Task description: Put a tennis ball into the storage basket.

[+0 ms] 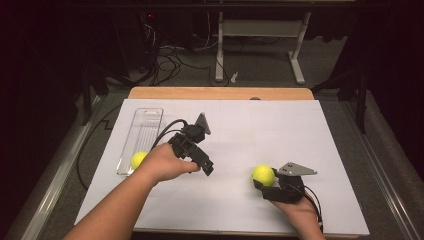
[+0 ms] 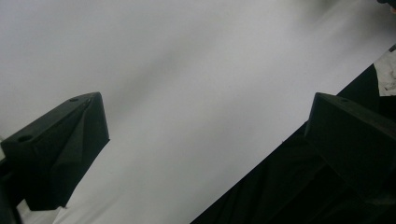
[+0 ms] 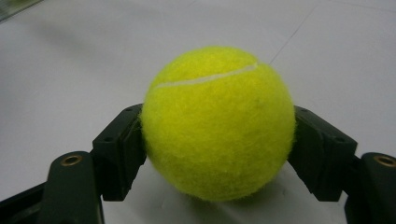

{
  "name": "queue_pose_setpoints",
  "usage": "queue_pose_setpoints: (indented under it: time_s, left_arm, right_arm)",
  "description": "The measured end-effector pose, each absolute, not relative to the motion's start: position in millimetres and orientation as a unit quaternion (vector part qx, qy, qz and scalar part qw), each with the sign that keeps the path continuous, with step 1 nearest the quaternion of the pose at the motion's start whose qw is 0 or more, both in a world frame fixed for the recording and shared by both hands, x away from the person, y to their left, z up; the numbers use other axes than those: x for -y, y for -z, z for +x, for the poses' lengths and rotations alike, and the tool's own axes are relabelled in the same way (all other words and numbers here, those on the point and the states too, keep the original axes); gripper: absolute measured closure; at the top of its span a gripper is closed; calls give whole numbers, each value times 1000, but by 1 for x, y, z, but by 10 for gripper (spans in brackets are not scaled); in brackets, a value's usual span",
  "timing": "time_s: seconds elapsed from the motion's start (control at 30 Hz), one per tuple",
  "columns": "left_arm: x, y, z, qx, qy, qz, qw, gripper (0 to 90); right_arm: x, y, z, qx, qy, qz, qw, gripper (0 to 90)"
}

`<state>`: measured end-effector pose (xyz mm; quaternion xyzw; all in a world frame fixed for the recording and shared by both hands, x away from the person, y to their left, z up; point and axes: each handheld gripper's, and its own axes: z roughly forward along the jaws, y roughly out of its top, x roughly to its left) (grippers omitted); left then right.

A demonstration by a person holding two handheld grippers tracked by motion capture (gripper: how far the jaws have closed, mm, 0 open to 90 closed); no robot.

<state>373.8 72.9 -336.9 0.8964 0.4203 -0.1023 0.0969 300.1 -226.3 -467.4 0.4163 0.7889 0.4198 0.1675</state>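
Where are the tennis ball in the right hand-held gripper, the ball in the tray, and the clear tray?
gripped tennis ball [image 3: 217,123], right gripper view, middle of its felt.
tray ball [image 1: 137,159], high view, its visible top.
clear tray [image 1: 148,118], high view, far wall.

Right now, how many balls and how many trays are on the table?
Fuzzy yellow tennis balls: 2, one between the right hand-held gripper's jaws, one in the tray.
Clear plastic oblong trays: 1.
Total: 3.

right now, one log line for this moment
right tongs: shut on tennis ball | left tongs: open, empty | second ball: in clear tray
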Motion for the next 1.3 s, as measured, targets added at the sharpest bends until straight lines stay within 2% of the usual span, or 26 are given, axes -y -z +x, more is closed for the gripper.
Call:
queue_pose_setpoints:
  time_s: [0.67, 1.3]
  left_arm:
    - [-71, 338, 373, -417, 105, 897, 100, 7]
    - [-73, 338, 373, -415, 110, 897, 104, 7]
  right_arm:
    - [231, 449, 288, -752, -478, 399, 217, 275]
    - [237, 410, 281, -731, -506, 384, 249, 274]
